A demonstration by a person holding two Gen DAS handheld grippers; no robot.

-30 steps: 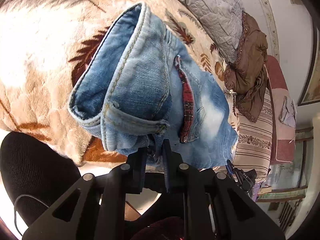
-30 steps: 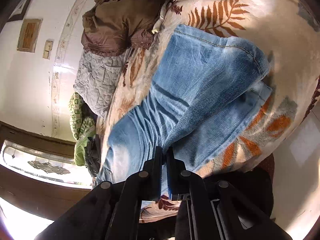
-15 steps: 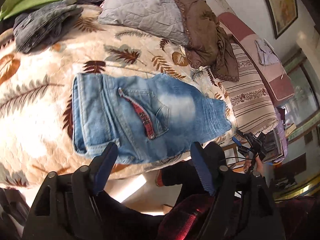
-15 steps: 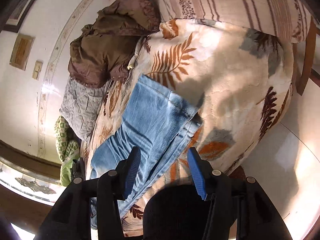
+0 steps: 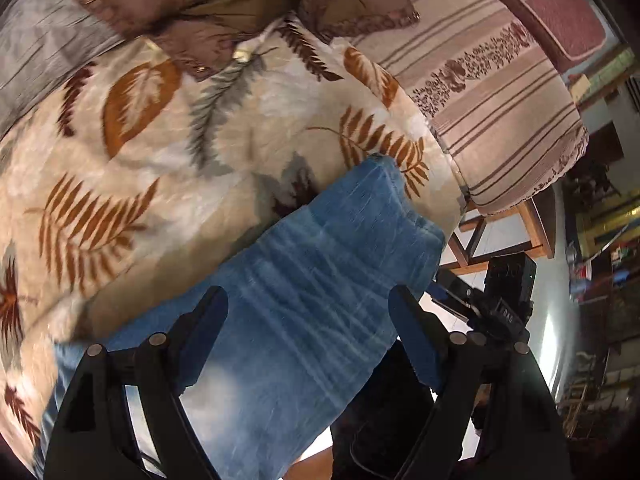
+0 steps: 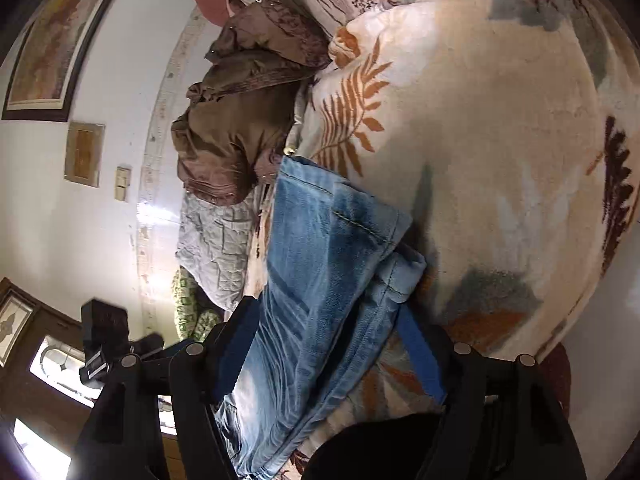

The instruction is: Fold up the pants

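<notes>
Blue jeans [image 5: 320,280] lie folded lengthwise on a cream blanket with leaf prints [image 5: 160,152]; their hem end [image 5: 380,172] points toward the striped cloth. My left gripper [image 5: 308,320] hovers over the legs, open, its blue pads clear of the denim. In the right wrist view the jeans [image 6: 320,264] run from the hems [image 6: 360,220] down toward me. My right gripper [image 6: 330,344] straddles them with its jaws opening, and the pads do not press on the cloth. Each gripper shows in the other's view: the right one [image 5: 504,304], the left one [image 6: 104,340].
A brown garment [image 6: 240,120] and a grey quilted pillow [image 6: 212,248] lie at the far side of the bed. A striped brown cloth [image 5: 500,112] covers the bed's end above a wooden frame [image 5: 536,232]. A person's dark-clothed leg [image 6: 380,448] is close below the right gripper.
Both grippers were shut on the jeans and have let go and opened. The left one has swung from the waistband to the leg end, rolling. The right one has drawn back slightly.
</notes>
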